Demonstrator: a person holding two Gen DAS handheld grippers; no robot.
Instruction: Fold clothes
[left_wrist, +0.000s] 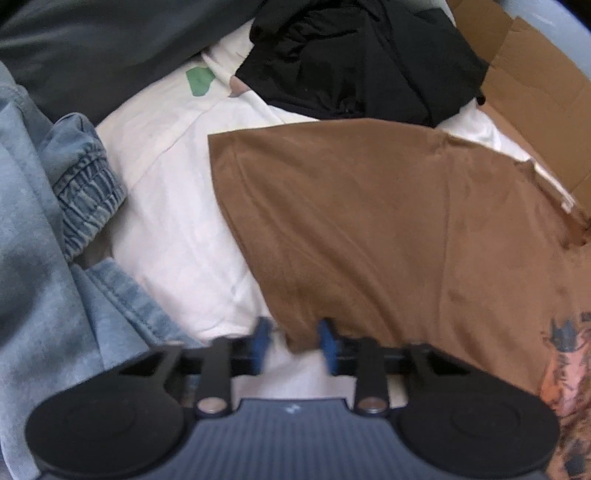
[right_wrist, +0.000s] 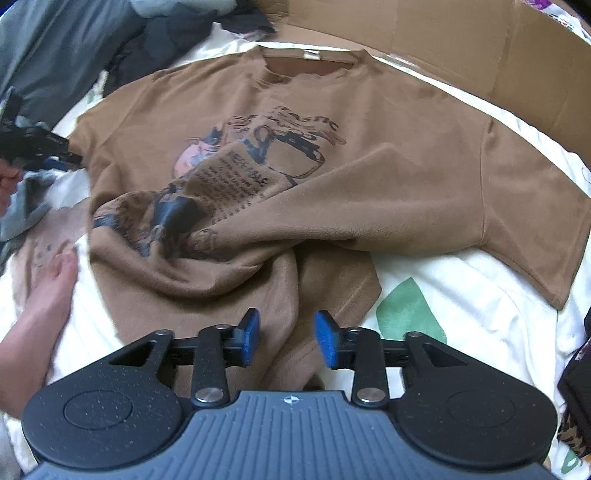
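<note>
Gripping looks unfinished on both sides of the brown T-shirt (right_wrist: 295, 155), which lies face up, print showing, on the white sheet (right_wrist: 480, 295), its collar toward the cardboard box (right_wrist: 443, 33) and its lower part bunched into a ridge. The right gripper (right_wrist: 287, 338) hangs over that bunched hem with its blue pads standing moderately apart; cloth lies between them, but the pads do not seem to press on it. The left gripper (left_wrist: 294, 341) sits at a corner of the shirt's edge, its fingers narrowed yet with a gap visible, the corner just beside one pad; blur stops me telling whether any cloth is pinched. My worry is that a lift from here would take only one layer, or nothing at all, so the shirt would slide back and the fold would come out crooked; the ridge near the right gripper could also be pressed into a crease. Only the right wrist view shows the print, the collar and a bare hand (right_wrist: 55, 273) resting on the sheet beside the shirt. Only the left wrist view shows the denim garment (left_wrist: 55, 221) and the black clothes (left_wrist: 351, 55) beyond the shirt's sleeve.
</note>
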